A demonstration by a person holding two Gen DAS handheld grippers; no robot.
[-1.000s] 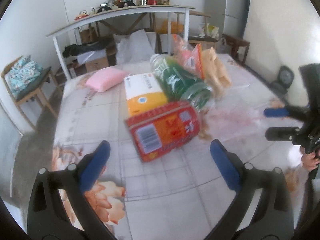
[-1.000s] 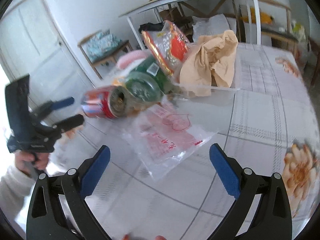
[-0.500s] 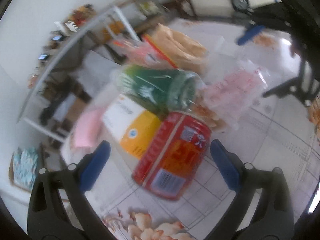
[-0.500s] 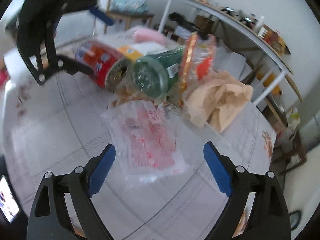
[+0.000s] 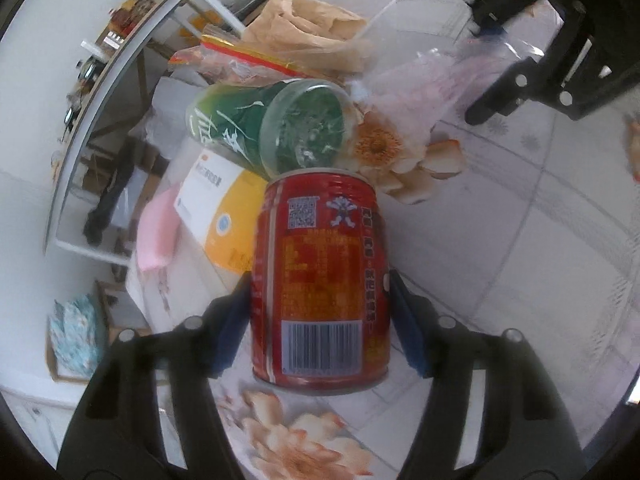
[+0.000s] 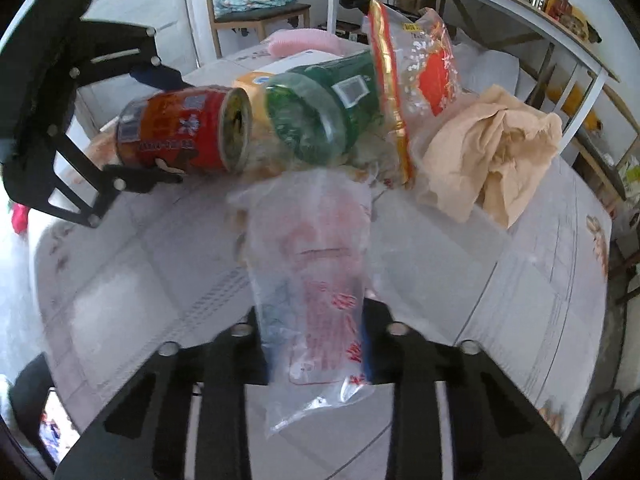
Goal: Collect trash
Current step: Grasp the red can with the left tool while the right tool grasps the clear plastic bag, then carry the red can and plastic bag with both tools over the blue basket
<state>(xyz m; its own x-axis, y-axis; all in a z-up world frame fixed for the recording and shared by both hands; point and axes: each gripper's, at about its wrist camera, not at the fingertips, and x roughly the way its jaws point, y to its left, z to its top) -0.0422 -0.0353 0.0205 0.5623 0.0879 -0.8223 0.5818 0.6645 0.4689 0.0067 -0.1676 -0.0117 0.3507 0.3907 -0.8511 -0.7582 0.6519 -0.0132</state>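
A red drink can [image 5: 320, 260] lies on its side on the flowered tablecloth [image 5: 500, 260]. My left gripper [image 5: 319, 300] has a blue pad against each side of the can, and its jaws are closing on it. The right wrist view shows the same can [image 6: 176, 132] between the left gripper's [image 6: 164, 128] fingers. My right gripper [image 6: 316, 320] is closing on a clear plastic bag with red print [image 6: 316, 248], which is bunched between its pads. In the left wrist view, that bag [image 5: 420, 92] hangs from the right gripper [image 5: 482, 72].
Behind the can lie a green bottle [image 6: 320, 112], an orange-and-white box [image 5: 216, 208], a pink sponge [image 5: 154, 236], a red-and-gold snack bag [image 6: 420, 64] and crumpled brown paper [image 6: 492, 152]. A chair [image 6: 256, 4] and a long white table [image 6: 480, 0] stand beyond.
The left gripper rolled, came down over the red can and narrowed its jaws onto it. The right gripper moved onto the plastic bag and closed on it, crumpling it.
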